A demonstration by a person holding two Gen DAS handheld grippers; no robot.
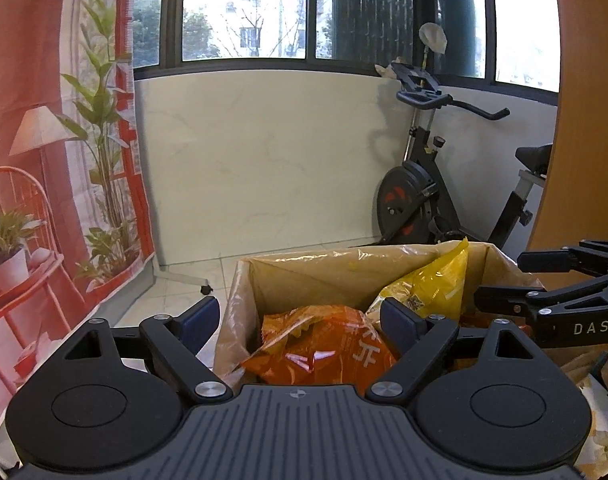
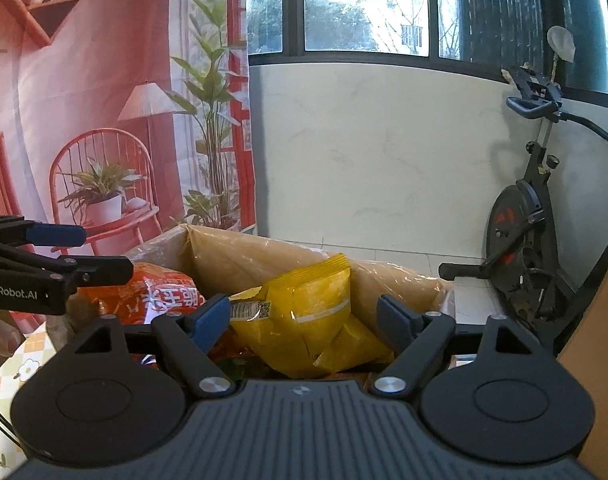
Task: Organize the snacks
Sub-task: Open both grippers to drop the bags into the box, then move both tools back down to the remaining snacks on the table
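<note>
Over the box [image 1: 304, 276], both your tools hover | writing: "DAS" on right gripper [image 1: 500, 282], "GenRobot.AI" on left gripper [image 2: 104, 254] | box, plastic-lined, holds orange bag [image 1: 324, 348] and yellow bag [image 2: 304, 312], lying inside | both jaw pairs spread wide, gripping nothing | floor beyond far rim lies bare up to exercise bike [image 1: 424, 200].

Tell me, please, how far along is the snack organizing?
Done: an orange snack bag and a yellow snack bag lie in the lined cardboard box. In hand: nothing; left gripper and right gripper are open above it. What is left cannot be seen.
</note>
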